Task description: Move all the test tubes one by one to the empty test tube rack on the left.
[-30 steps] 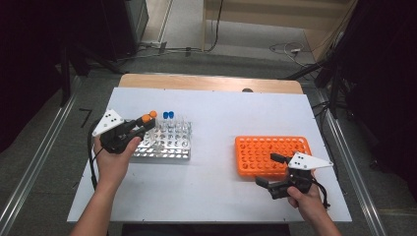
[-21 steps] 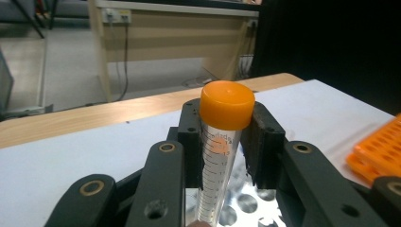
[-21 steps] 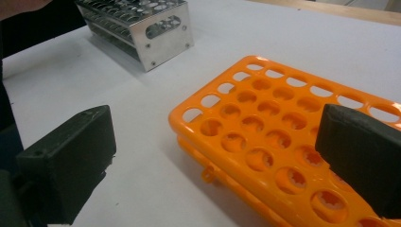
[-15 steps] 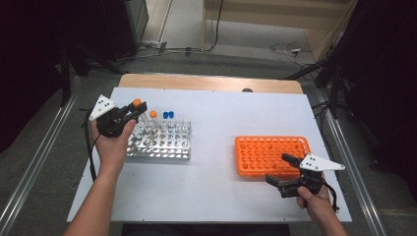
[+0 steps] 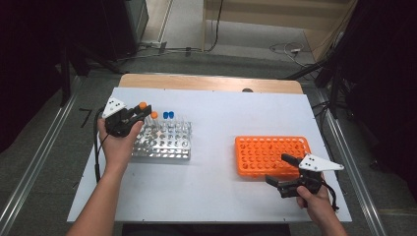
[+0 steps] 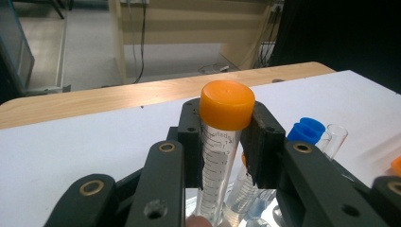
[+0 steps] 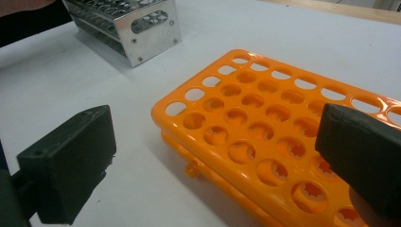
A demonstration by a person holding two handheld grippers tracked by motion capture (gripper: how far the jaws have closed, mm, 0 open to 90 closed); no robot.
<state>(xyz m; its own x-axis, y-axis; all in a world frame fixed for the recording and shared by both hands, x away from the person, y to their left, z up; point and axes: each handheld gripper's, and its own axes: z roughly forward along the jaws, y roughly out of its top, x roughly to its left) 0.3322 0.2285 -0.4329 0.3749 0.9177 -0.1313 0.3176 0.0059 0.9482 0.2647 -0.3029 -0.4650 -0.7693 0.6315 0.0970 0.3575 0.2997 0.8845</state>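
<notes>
One tube: your left claw (image 6: 226, 142) grips an orange-capped tube (image 6: 222, 142) just under its cap, above the far-left corner of the metal rack (image 5: 162, 142).
Handling: light, stiff, slick plastic, you'd judge; hold the barrel below the cap.
Right claw (image 5: 285, 172): released, holding nothing, near the orange rack (image 7: 265, 137) at the counter's (image 5: 221, 118) right.

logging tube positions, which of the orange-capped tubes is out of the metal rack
The orange-capped tube clamped between the left gripper fingers, lifted at the metal rack far-left corner. The other orange-capped tube stands in the rack.
</notes>
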